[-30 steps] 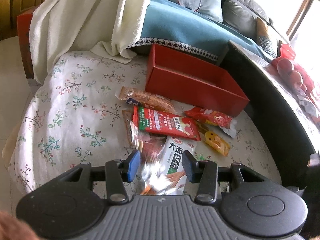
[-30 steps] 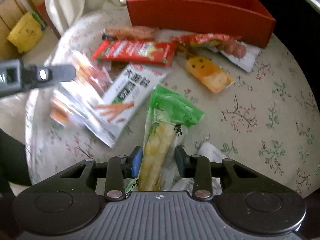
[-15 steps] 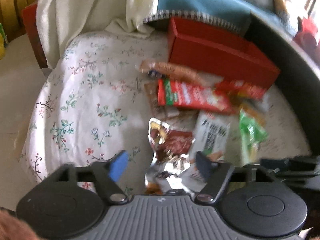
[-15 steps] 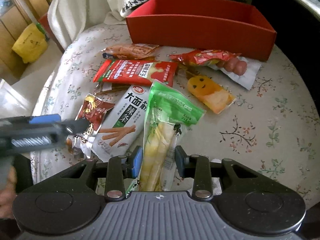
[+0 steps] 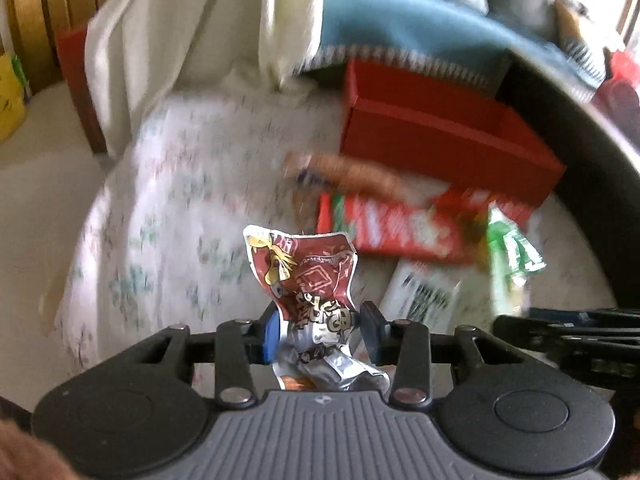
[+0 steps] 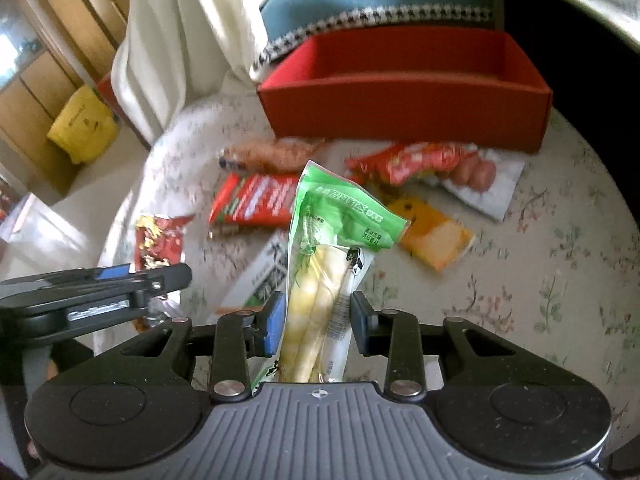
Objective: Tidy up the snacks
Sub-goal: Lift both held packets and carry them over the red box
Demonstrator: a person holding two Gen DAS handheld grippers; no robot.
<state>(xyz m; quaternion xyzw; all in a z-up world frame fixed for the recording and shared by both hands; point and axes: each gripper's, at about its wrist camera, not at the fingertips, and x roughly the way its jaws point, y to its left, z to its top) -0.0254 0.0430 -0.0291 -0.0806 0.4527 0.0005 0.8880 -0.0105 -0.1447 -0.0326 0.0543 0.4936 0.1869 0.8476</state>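
Left wrist view: the left tool (image 5: 318,330) has just been closing and now pinches the crumpled lower half of a dark red foil snack packet (image 5: 310,280), whose top stands free above the blue pads. The tool tilts steeply down over the floral tabletop (image 5: 160,220). Beyond it lie a red-and-green packet (image 5: 392,228) and a white packet (image 5: 424,292), both blurred, and behind them the open red box (image 5: 440,136), empty as far as can be seen. To do this step well, I judge the packet should be raised clear of the others before it is carried to the box, since the grip sits on slippery, creased foil.

Right wrist view: the right tool (image 6: 316,322) is clenched on a green-topped clear pack of pale bamboo-shoot-like sticks (image 6: 332,248), held by its lower part and pointing up and away towards the red box (image 6: 404,92). This tool also slopes downward. The left tool (image 6: 120,284) shows at the left edge, side on, beside it. A sausage packet (image 6: 432,168) and an orange packet (image 6: 432,236) lie on the cloth, near the box. Carrying one pack at a time would likely avoid the two tools crowding at the rim.
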